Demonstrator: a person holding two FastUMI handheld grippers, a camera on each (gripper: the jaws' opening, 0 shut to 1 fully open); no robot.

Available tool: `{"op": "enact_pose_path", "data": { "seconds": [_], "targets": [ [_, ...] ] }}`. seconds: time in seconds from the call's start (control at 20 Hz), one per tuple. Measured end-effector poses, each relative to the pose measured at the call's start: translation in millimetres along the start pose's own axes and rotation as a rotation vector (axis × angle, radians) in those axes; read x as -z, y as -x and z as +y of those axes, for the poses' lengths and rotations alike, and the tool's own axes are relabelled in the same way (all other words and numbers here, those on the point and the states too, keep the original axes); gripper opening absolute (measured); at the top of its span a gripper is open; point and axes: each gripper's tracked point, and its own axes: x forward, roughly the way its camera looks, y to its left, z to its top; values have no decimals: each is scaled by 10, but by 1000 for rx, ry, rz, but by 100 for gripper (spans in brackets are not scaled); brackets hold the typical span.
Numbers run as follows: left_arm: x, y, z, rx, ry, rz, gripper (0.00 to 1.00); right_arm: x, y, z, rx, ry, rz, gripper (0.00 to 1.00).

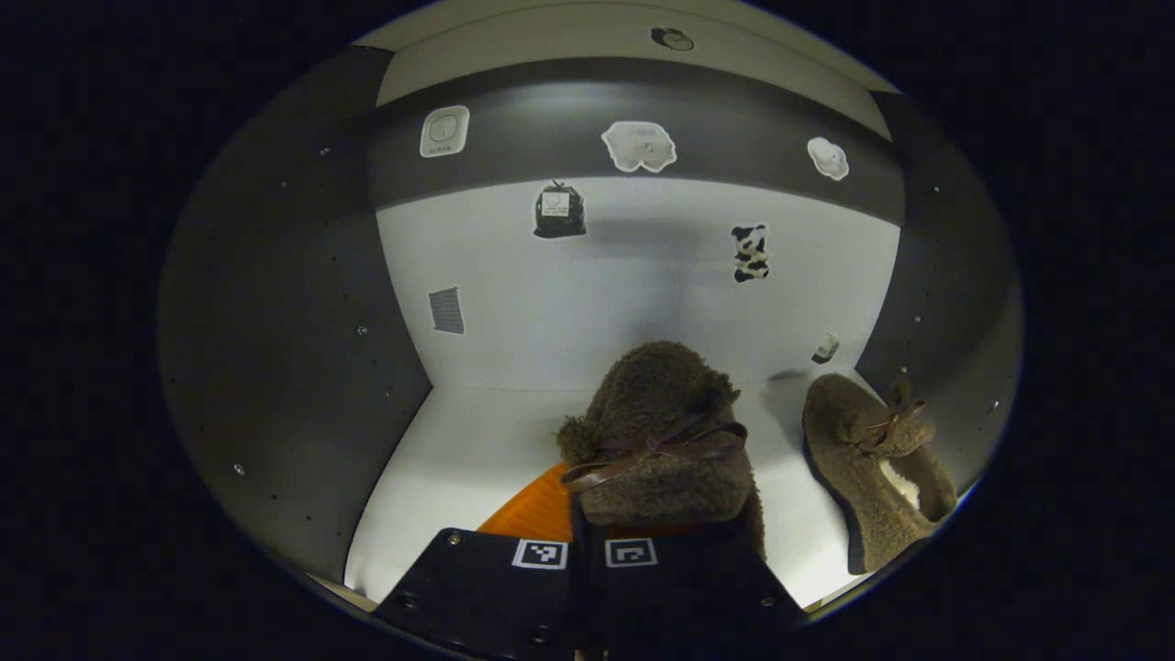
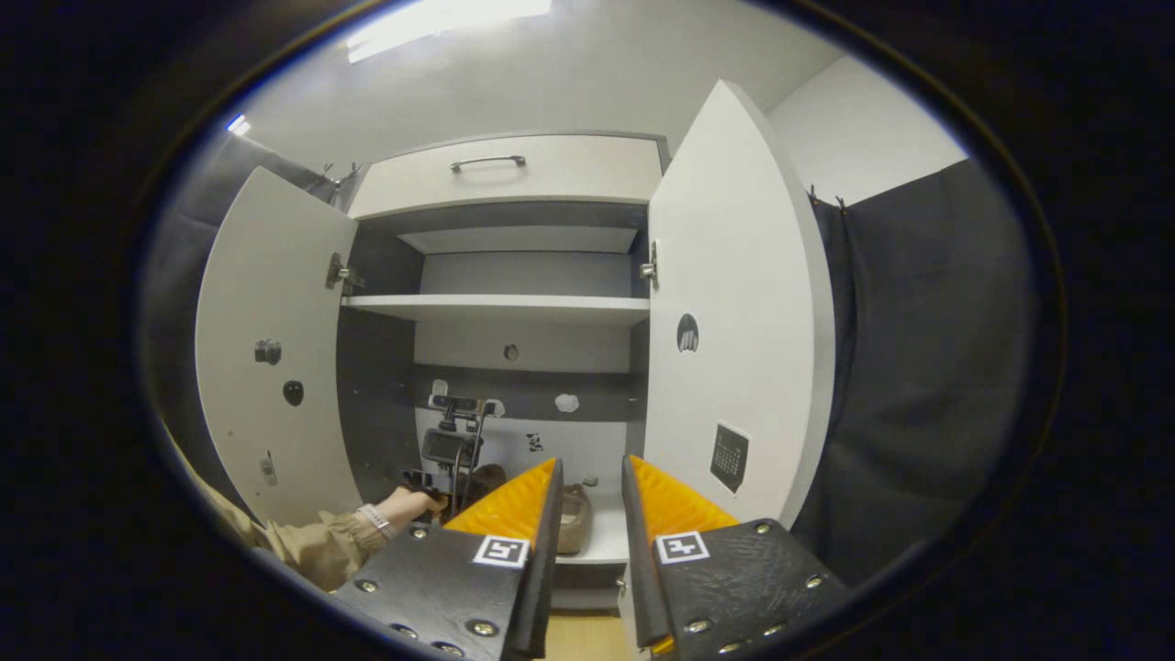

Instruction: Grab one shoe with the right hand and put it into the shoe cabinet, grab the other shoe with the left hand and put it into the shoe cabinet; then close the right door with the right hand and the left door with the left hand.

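The cabinet (image 2: 514, 303) stands open in the right gripper view, both doors swung wide: the left door (image 2: 266, 358) and the right door (image 2: 734, 312), with a drawer (image 2: 505, 170) above and a shelf (image 2: 496, 308) across the middle. Its bottom compartment has a pale floor (image 1: 459, 459), a pale back wall and dark sides dotted with stickers. On that floor, at the right, lies one shoe (image 1: 872, 459), already in place, toe toward the back wall. The second shoe (image 1: 661, 441) is inside the same compartment, just left of the first and apart from it, pinched at its rear by the left gripper (image 1: 587, 542), whose jaws are pressed onto it; whether its sole rests on the floor cannot be told. Both are brown, fuzzy slippers with a thin leather bow across the top and a pale fleece lining. Such a slipper looks light and soft, so it should squash under the jaws rather than slip; the collar or heel rim seems the best hold, since the pile gives grip and the bow could snag. The right gripper (image 2: 587, 514) hangs outside the cabinet, facing it, jaws spread a little with nothing between them. Farther off in that view, a hand (image 2: 404, 505) in a tan sleeve reaches into the bottom compartment.
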Motion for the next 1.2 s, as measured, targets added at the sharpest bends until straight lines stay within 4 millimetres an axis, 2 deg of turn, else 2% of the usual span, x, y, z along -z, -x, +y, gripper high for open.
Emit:
{"op": "enact_pose_path", "data": {
  "seconds": [0.05, 0.25, 0.3, 0.45, 0.5, 0.55, 0.6, 0.65, 0.7, 0.75, 0.8, 0.85, 0.9, 1.0, 1.1, 1.2],
  "targets": [
    [13, -24, -5, 1, -4, 5, 1, -6, 6, -6, 0, 1, -1, 36],
    [110, -2, -58, 15, -6, 48, 14, -2, 34, -32, -1, 1, -3, 36],
    [89, 7, -62, 18, -9, 41, 22, 5, 42, -37, -4, -2, -2, 36],
    [6, 117, -37, 5, -33, 19, 31, 2, 71, -51, -14, -12, -3, 36],
    [7, 173, -36, 2, -39, 21, 39, 3, 98, -58, -18, -16, -6, 36],
    [-8, 233, -57, 7, -35, 17, 43, -8, 121, -60, -24, -18, -10, 36],
    [-24, 308, -46, 3, -31, 13, 49, -8, 140, -63, -30, -20, -12, 36],
    [-29, 382, -37, 1, -27, 11, 51, -16, 164, -63, -36, -22, -15, 33],
    [-32, 476, -35, 0, -25, 10, 61, -19, 192, -75, -44, -25, -16, 36],
    [-45, 579, -27, -2, -29, 4, 65, -16, 217, -79, -50, -29, -18, 33],
    [-77, 693, -16, -4, -35, -13, 70, -22, 247, -87, -59, -33, -18, 36],
    [-104, 809, -19, -3, -40, -27, 71, -20, 270, -97, -67, -37, -18, 33],
    [-113, 943, -15, -6, -43, -39, 72, -14, 302, -107, -74, -39, -17, 36],
    [-150, 1234, -31, 0, -34, -74, 79, -10, 371, -134, -90, -44, -19, 36],
    [-166, 1514, -42, 7, -17, -103, 80, -13, 438, -177, -105, -50, -19, 33],
    [-188, 1779, -34, 5, -7, -130, 81, -18, 513, -233, -116, -55, -17, 36]
  ]
}}
